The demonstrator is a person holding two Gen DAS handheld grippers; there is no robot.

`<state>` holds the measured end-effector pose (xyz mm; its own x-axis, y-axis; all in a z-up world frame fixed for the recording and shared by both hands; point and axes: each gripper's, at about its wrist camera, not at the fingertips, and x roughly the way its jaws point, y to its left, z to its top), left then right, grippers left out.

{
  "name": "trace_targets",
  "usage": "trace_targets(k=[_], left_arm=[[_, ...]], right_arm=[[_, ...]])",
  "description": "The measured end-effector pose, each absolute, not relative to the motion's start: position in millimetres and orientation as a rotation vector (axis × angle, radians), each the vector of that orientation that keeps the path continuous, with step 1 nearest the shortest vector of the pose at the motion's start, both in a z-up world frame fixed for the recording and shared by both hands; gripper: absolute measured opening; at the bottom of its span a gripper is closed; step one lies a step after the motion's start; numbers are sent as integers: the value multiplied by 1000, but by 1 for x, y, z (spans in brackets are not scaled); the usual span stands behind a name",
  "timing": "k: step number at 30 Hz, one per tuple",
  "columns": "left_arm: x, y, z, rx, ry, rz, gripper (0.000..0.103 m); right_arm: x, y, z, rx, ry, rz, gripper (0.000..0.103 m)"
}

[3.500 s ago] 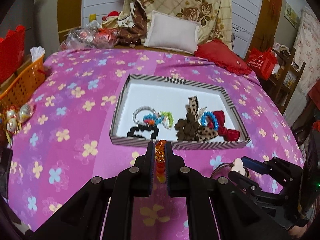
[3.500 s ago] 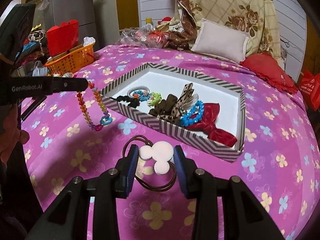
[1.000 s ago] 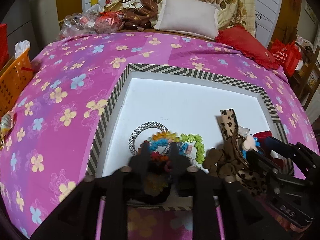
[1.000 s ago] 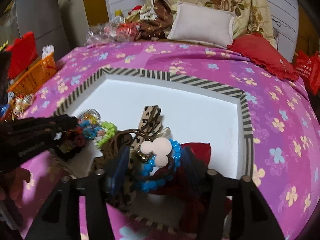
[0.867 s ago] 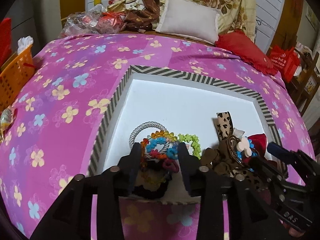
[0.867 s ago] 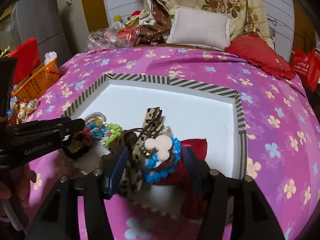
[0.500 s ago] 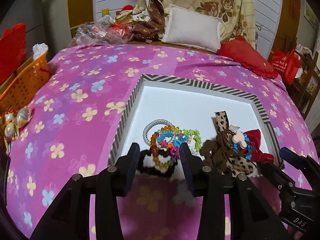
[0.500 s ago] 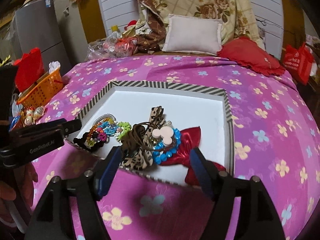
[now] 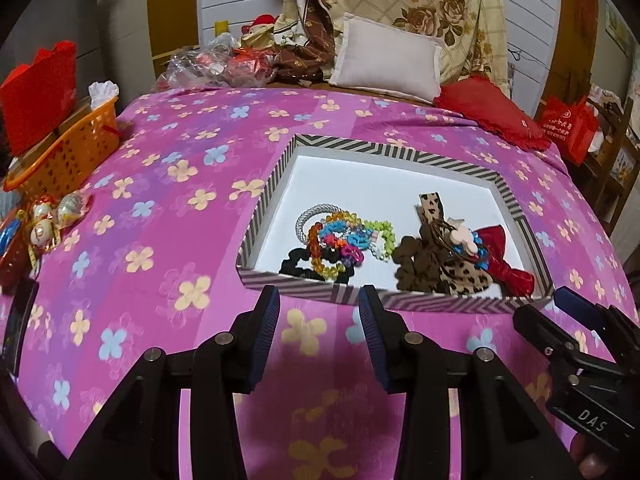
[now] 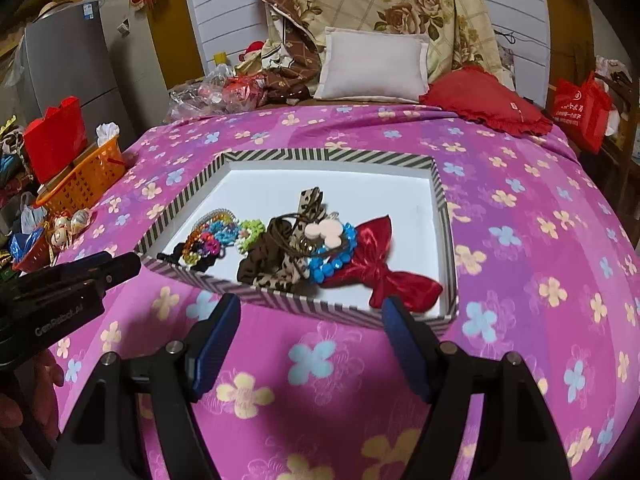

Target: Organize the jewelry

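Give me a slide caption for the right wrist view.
Right gripper open and empty before the striped tray of hair ties and bows.

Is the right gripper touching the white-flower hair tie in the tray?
Apart. The right wrist view shows the right gripper open over bedspread, short of the tray; the white-flower hair tie lies inside.

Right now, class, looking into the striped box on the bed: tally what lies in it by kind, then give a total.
Inside the box:
Bead bracelets: 4 (rainbow, multicolour, green, blue)
Silver ring: 1
Black scrunchie: 1
Brown scrunchie: 1
Leopard bow: 1
Red bow: 1
Hair tie with white charm: 1
Total: 10; tangled, so approximate.
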<state>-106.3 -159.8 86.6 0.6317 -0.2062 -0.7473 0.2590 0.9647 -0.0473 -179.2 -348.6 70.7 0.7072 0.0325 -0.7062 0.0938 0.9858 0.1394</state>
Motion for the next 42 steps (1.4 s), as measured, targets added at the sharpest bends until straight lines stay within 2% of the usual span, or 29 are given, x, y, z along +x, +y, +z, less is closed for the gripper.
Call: trace_targets(k=[14, 42], left_arm=[[-143, -155, 106, 143, 711, -214, 23], [-169, -146, 114, 126, 701, -195, 23]], right_arm=[[-197, -348, 72, 188, 785, -38, 78], [-216, -342, 82, 154, 770, -44, 80]])
